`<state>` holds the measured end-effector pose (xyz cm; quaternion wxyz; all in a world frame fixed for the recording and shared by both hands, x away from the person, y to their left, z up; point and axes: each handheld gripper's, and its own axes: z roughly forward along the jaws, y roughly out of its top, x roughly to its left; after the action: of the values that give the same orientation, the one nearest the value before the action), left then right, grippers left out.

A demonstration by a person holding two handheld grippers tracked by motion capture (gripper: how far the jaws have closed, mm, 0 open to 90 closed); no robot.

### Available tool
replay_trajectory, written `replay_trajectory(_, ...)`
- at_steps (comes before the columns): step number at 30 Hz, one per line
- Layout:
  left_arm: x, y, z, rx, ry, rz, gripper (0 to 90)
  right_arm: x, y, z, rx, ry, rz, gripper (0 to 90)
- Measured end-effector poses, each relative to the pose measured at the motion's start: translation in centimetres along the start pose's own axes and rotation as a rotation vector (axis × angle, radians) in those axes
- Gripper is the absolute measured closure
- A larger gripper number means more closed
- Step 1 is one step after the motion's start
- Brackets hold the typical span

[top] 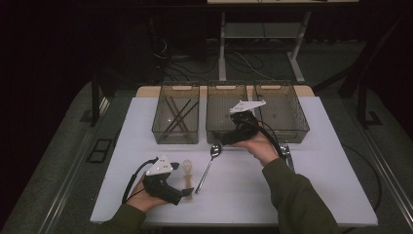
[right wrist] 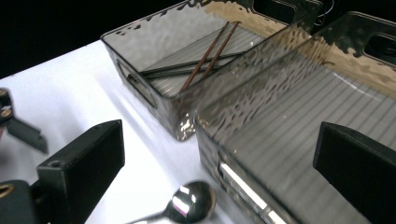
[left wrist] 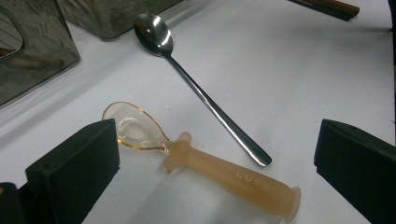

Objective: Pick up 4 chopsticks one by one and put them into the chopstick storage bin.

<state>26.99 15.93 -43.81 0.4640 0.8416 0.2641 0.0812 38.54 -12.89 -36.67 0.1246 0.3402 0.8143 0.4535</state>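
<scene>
High view, sorting table. Left gripper (top: 186,191): jaws spread wide, holding nothing, low over the amber baby spoon (top: 188,170), which lies flat on the table (top: 321,185) near the front edge. Left gripper view: baby spoon (left wrist: 205,163) between the two jaws, touched by neither; its bowl lies close to one jaw and its flared handle end points toward the camera. Metal spoon (left wrist: 201,98): lies just beside it, handle tip close to the amber handle but apart.

Right gripper (top: 225,139): jaws spread, empty, hovering at the front wall of the middle bin (top: 226,90), above the metal spoon's bowl (top: 215,151).

Risks, judged:
- Jaws closing on the slim neck or the thin bowl instead of the thick handle; the spoon would likely pivot or flick away.
- Jaws pinching down on a flat, smooth handle; it may skid on the slick top and knock the metal spoon.
- Right gripper sits close to the bin wall; a careless turn could nudge the bin.

Surface: white, smooth tabletop, wooden strip showing at the far edge. Three smoky clear bins in a row at the back; left bin (top: 176,114) holds dark chopsticks (right wrist: 205,58); right bin (top: 282,109) contents unclear.

Room: dark, grey floor, cables and white desk legs behind the table.
</scene>
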Motion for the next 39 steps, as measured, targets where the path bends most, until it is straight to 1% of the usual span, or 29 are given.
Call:
replay_trajectory(1, 0.0, 0.0, 0.0, -0.003, 0.0, -0.004, 0.0, 0.0, -0.3, -0.3, -0.002, 0.006, 0.003, 1.8)
replay_trajectory(2, 0.1, 0.0, 0.0, 0.005, 0.0, 0.004, 0.0, -0.1, -0.5, -0.7, -0.005, 0.005, -0.002, 1.9)
replay_trajectory(4, 0.1, 0.0, -0.1, 0.005, 0.001, 0.003, 0.0, -0.1, -1.0, -1.3, -0.007, 0.01, -0.01, 1.9)
replay_trajectory(7, 0.1, 0.0, 0.0, -0.001, 0.001, -0.003, 0.0, -0.1, -1.9, -2.3, -0.014, 0.017, -0.002, 1.8)
replay_trajectory(10, 0.1, 0.0, -0.1, -0.001, 0.002, -0.003, 0.0, -0.3, -3.0, -3.1, -0.013, 0.015, -0.003, 1.8)
replay_trajectory(12, 0.1, 0.0, -0.1, -0.001, 0.002, -0.004, 0.0, -0.4, -3.8, -3.7, -0.01, 0.005, -0.009, 1.8)
replay_trajectory(16, 0.1, 0.0, -0.1, 0.005, 0.002, 0.004, 0.0, -0.6, -5.6, -5.2, -0.024, 0.001, 0.0, 1.8)
replay_trajectory(17, 0.1, 0.0, -0.1, 0.006, 0.003, 0.008, 0.0, -0.7, -6.0, -5.6, -0.029, 0.003, 0.009, 1.8)
replay_trajectory(19, 0.1, 0.0, 0.0, 0.007, 0.005, 0.007, 0.0, -0.9, -6.8, -6.3, -0.029, 0.0, 0.02, 1.9)
replay_trajectory(21, 0.0, 0.0, 0.0, 0.007, 0.005, 0.005, 0.0, -1.1, -7.5, -7.0, -0.03, -0.013, 0.017, 1.9)
replay_trajectory(22, 0.0, 0.0, 0.0, 0.007, 0.005, 0.003, 0.0, -1.2, -7.9, -7.3, -0.038, -0.018, 0.024, 1.9)
replay_trajectory(25, 0.1, 0.0, 0.0, 0.004, 0.007, -0.005, 0.0, -1.5, -9.0, -8.3, -0.043, -0.017, 0.044, 1.9)
replay_trajectory(26, 0.0, 0.0, -0.1, 0.001, 0.008, -0.006, 0.0, -1.6, -9.3, -8.6, -0.049, -0.019, 0.043, 1.9)
replay_trajectory(30, 0.1, 0.0, -0.2, 0.001, 0.008, -0.001, 0.0, -1.5, -10.8, -9.9, -0.054, -0.024, 0.039, 1.9)
replay_trajectory(34, 0.0, 0.0, -0.1, 0.002, 0.007, 0.0, 0.0, -1.4, -12.5, -11.0, -0.071, -0.032, 0.037, 1.9)
replay_trajectory(39, 0.1, 0.0, -0.1, 0.005, 0.01, -0.001, 0.0, -1.7, -14.2, -12.0, -0.067, -0.038, 0.064, 1.9)
